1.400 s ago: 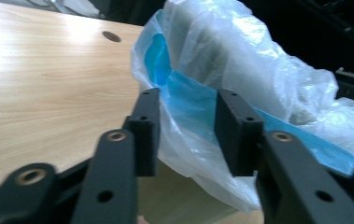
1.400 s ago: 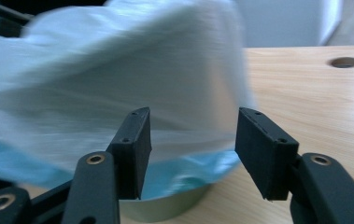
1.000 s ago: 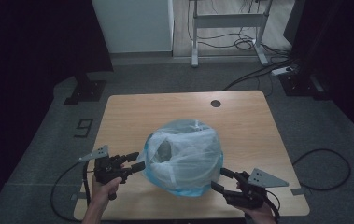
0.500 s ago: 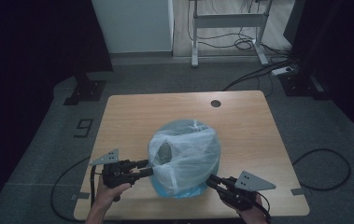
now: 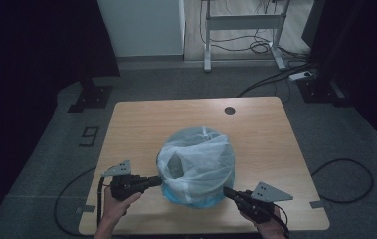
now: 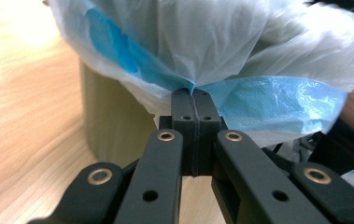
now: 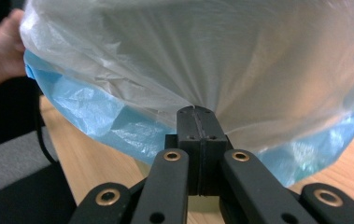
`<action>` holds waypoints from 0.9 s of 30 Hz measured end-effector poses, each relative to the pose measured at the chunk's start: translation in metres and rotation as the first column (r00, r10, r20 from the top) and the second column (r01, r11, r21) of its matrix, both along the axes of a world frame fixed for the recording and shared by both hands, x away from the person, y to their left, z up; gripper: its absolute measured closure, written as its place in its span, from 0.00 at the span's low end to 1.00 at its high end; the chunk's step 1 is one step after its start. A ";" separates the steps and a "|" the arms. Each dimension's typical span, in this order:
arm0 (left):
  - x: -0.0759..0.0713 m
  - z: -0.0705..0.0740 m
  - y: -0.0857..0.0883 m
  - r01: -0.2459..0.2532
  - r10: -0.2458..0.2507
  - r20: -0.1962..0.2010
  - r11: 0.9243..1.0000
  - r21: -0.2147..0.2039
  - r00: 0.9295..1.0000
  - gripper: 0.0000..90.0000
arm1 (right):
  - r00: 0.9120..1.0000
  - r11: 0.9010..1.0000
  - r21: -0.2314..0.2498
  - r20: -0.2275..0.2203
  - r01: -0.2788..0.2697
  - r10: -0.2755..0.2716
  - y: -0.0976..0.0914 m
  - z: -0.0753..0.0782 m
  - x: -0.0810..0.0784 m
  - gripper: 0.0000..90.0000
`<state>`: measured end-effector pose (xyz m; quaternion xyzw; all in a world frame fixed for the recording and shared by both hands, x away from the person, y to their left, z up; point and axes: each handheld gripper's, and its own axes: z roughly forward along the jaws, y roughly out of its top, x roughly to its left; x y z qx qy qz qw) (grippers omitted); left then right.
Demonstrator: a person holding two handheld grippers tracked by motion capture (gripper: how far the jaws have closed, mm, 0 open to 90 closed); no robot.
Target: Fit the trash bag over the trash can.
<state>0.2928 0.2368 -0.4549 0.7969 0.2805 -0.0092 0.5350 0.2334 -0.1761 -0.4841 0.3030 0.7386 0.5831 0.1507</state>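
A round bin stands on the wooden table (image 5: 141, 124), lined with a white plastic bag (image 5: 201, 159) over a blue bag (image 5: 196, 198) whose rim hangs down the outside. My left gripper (image 5: 159, 180) is shut on the bags' edge at the bin's left side; the left gripper view shows its jaws (image 6: 194, 95) pinching white and blue film together, with the olive bin wall (image 6: 114, 126) behind. At the bin's front right, my right gripper (image 5: 226, 191) is shut on the white bag (image 7: 212, 56); its tips (image 7: 196, 111) pull a taut pleat above the blue rim (image 7: 104, 121).
A round cable hole (image 5: 230, 110) sits near the table's far edge. Cables trail on the grey floor to the right (image 5: 345, 169) and left (image 5: 66, 199). A white desk frame (image 5: 240, 22) stands beyond the table. A hand (image 7: 2, 46) is at the far side of the bin in the right gripper view.
Both grippers moved in to the bin's sides and closed on the bag edges. The bin shifted slightly toward the front edge.
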 end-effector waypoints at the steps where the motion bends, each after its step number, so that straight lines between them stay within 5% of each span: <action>1: 0.000 -0.001 -0.001 -0.005 0.005 -0.007 1.000 0.019 1.000 1.00 | 1.000 1.000 -0.015 -0.004 0.005 -0.005 -0.001 -0.003 0.002 0.99; 10: 0.009 -0.009 -0.012 -0.034 0.044 -0.074 0.990 0.139 0.996 1.00 | 0.995 0.995 -0.081 -0.078 0.053 -0.059 -0.004 -0.026 0.017 0.99; 20: 0.012 -0.014 -0.017 -0.033 0.054 -0.107 0.981 0.190 0.993 0.97 | 0.987 0.995 -0.063 -0.138 0.079 -0.087 -0.009 -0.042 0.031 0.99; 23: 0.011 -0.012 -0.015 -0.075 0.090 -0.074 0.980 0.183 0.993 0.80 | 0.988 0.995 -0.048 -0.125 0.087 -0.093 -0.011 -0.041 0.030 0.95; 27: 0.006 -0.003 -0.001 -0.113 0.117 -0.031 0.987 0.111 0.993 0.55 | 0.990 0.994 -0.016 -0.087 0.106 -0.107 -0.013 -0.036 0.026 0.76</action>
